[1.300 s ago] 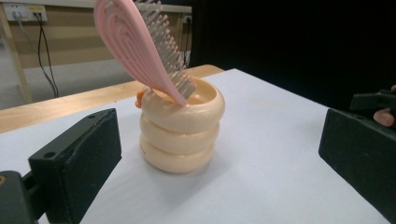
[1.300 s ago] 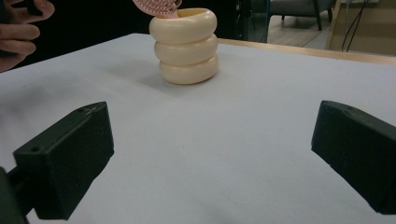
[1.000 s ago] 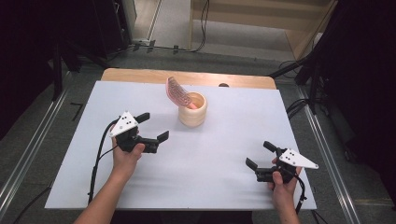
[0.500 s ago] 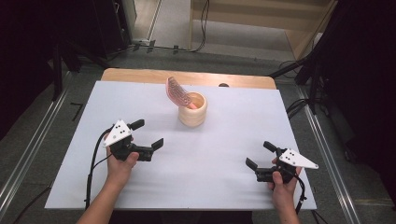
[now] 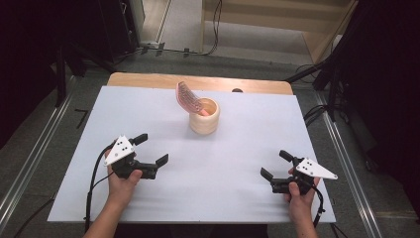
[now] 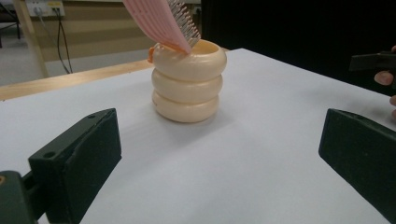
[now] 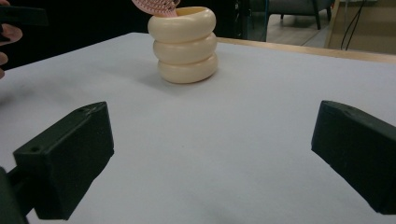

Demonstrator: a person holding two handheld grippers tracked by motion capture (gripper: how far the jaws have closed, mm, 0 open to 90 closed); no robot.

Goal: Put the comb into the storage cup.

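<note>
One cream ribbed three-ring cup (image 5: pixel 204 118) stands on the white table (image 5: pixel 223 168), with one pink hairbrush (image 5: pixel 187 97) leaning in it. Two grippers, left gripper (image 5: pixel 151 151) and right gripper (image 5: pixel 275 165), hover with jaws wide apart, empty.

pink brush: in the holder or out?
In. The pink brush stands handle-down in the cream ringed holder, its bristle head leaning out over the rim toward the table's far left. Neither hand-held gripper touches it.
</note>
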